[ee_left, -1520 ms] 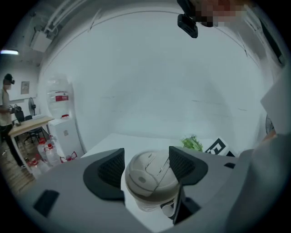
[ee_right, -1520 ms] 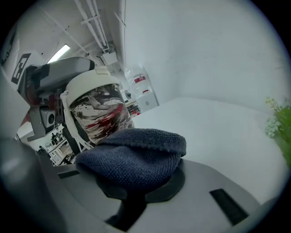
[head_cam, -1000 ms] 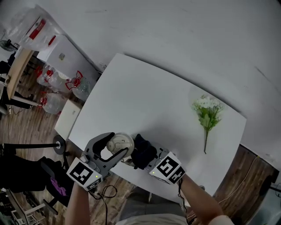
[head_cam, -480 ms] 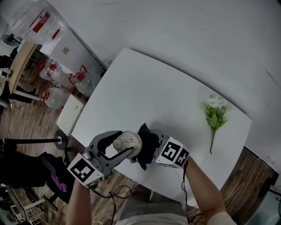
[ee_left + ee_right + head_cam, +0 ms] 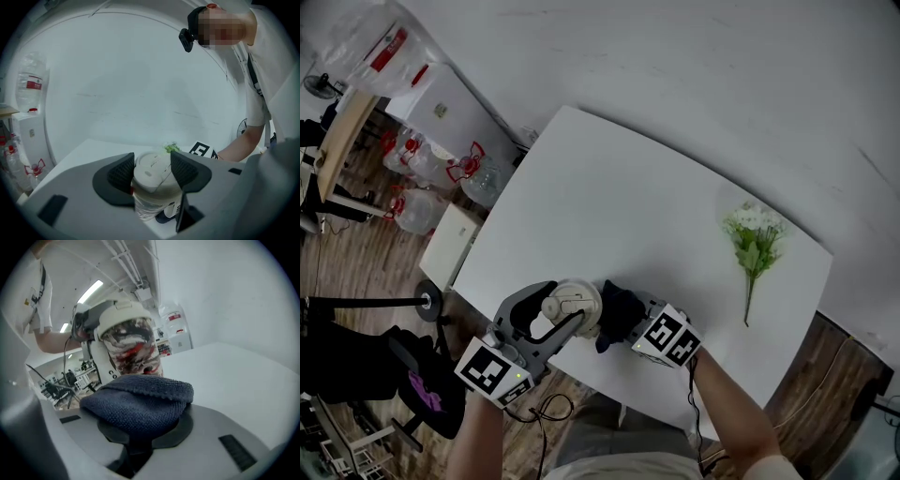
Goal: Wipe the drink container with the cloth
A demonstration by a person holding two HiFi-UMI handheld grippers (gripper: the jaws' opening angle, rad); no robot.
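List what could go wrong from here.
1. The left hand-held gripper pinches the lidded cup high, at its lid; a sideways wipe may tilt it or pop the lid.
2. The right hand-held gripper is closing its jaws on the bunched dark cloth; a shallow bite may let it slip.
3. The cup is by the table's near edge and could fall off.

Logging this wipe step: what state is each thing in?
cup: upright, lid on, clamped in left tongs.
cloth: bunched, pinched in right tongs, beside cup.
left tongs: shut on cup.
right tongs: closing on cloth.
flowers: lying flat on table.
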